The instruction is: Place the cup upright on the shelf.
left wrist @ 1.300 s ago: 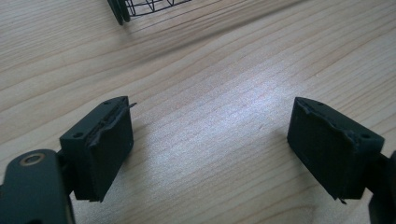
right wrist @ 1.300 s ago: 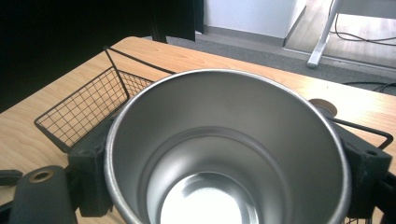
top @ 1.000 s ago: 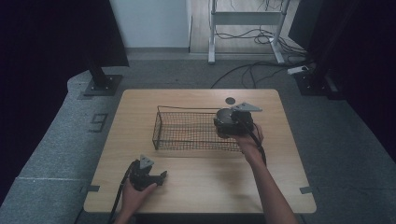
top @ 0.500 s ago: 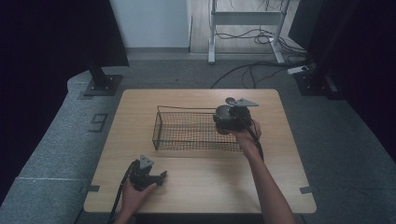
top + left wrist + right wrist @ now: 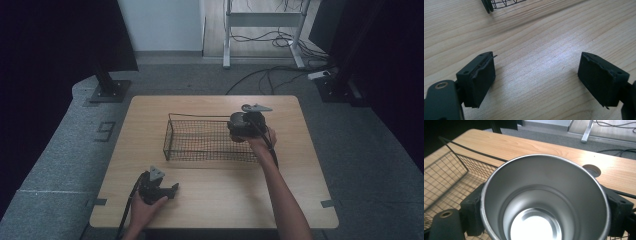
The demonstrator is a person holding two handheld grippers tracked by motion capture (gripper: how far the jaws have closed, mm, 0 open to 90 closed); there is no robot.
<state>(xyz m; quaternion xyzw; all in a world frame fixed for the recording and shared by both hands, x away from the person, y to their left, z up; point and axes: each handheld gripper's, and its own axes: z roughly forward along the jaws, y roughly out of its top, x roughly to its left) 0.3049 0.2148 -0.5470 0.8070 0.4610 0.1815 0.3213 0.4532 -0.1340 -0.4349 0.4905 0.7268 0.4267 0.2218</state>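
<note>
The right gripper (image 5: 541, 220), clamped on the cup (image 5: 544, 202), should lower it upright inside the basket (image 5: 446, 177) wall before letting go.

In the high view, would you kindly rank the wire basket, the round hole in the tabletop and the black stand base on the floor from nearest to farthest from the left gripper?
From the left gripper, at the table's near left:
1. Wire basket, mid-table, just beyond it.
2. Black stand base, on the floor past the table's far-left corner.
3. Round hole, near the far edge, to the right.

The last two are fairly close in distance.

Wooden table (image 5: 300, 200), grey carpet floor (image 5: 60, 165), dark curtains (image 5: 50, 45)
</note>
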